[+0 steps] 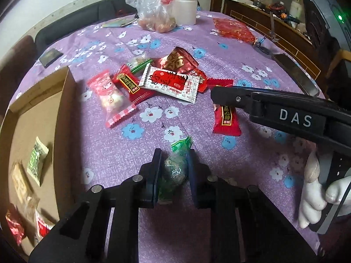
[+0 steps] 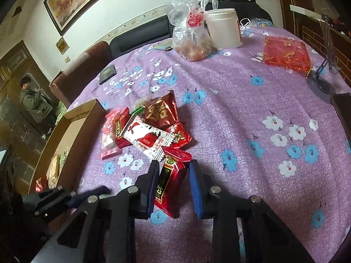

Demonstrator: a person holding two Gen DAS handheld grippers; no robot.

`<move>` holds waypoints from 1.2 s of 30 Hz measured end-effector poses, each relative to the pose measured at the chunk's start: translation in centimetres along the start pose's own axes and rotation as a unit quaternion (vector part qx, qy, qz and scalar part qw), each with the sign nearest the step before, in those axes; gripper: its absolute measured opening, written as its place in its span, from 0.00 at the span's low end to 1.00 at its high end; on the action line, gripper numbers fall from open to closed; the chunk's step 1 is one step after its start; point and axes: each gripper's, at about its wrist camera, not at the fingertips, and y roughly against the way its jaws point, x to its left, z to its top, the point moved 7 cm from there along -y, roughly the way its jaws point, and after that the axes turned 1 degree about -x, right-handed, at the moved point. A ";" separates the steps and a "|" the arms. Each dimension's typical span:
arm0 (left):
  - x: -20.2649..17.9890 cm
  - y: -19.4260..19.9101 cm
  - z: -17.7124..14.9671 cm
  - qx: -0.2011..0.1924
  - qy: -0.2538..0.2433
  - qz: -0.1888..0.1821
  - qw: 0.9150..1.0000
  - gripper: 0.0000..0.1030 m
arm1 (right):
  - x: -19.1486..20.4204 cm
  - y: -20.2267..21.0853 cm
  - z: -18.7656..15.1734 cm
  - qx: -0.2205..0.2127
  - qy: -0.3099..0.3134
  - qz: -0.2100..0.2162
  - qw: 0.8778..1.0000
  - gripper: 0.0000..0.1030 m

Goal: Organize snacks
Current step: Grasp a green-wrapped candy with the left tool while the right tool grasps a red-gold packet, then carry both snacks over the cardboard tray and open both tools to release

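Progress: the task is partly complete. The cardboard box (image 1: 47, 118) stands at the left edge of the table, on the purple floral tablecloth (image 1: 219, 54). Several wrapped snacks already lie inside it, including a green packet (image 1: 37, 160), a beige packet (image 1: 19, 182) and a red foil packet (image 1: 14, 228). The box still has bare floor between them.

Remaining work: a loose pile of snacks lies on the cloth near the box. It includes a pink-and-white packet (image 1: 111, 98), a white packet with a red label (image 1: 170, 83), a large red foil packet with gold characters (image 1: 178, 60) and further red pieces beneath them. All of these are outside the box and, as a judgement, still need sorting.

Left gripper (image 1: 174, 166): clenched. Its jaws press on both sides of a green-wrapped candy (image 1: 175, 166), which sits between the fingertips just above the cloth, with its twisted green end projecting forward. This piece is in hand and not yet in the box.

Right gripper (image 2: 174, 186): nearly closed around a red packet with gold lettering (image 2: 171, 182), which lies apart from the pile on its near side. The left jaw touches the packet's edge. A narrow gap seems to remain at the blue pad of the right jaw, so a firm grip is not confirmed. The packet appears to rest on the cloth.

A gloved hand (image 1: 316, 190) holds the right gripper's handle.
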 end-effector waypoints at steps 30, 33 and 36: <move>18.3 12.3 -2.5 -0.086 0.202 -0.003 0.976 0.21 | 7.0 3.3 0.6 -0.031 0.025 0.088 0.995 0.25; 21.6 12.1 -2.8 -0.082 0.230 0.003 0.970 0.21 | 10.0 2.5 1.2 -0.017 0.040 0.100 0.994 0.25; 24.2 11.3 -3.0 -0.076 0.253 0.002 0.965 0.21 | 13.5 1.4 1.8 -0.001 0.057 0.117 0.991 0.25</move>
